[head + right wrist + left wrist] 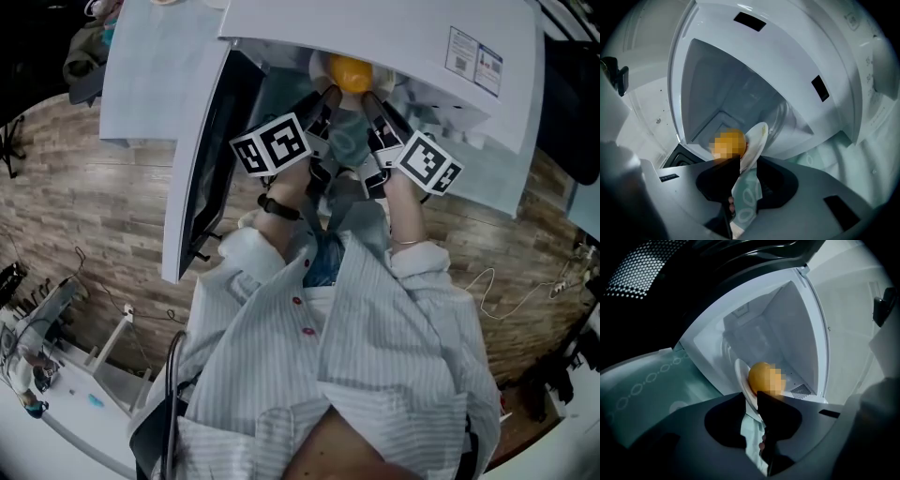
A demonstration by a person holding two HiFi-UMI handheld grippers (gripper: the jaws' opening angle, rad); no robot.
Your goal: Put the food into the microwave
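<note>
Striped sleeves (251, 261) are seen nearest. Fingers of the left gripper (750, 396) and right gripper (747, 161) are released, parted around the plate (740, 373) rim. Orange food (760, 376) is carried on it at the microwave (375, 33) mouth.

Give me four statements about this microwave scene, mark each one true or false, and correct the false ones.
1. The microwave door stands open. True.
2. The food on the plate is green. False: it is orange-yellow.
3. The plate's rim lies between the jaws of the left gripper and also between those of the right gripper. True.
4. The microwave door hangs on the person's right. False: it swings out on the person's left.
</note>
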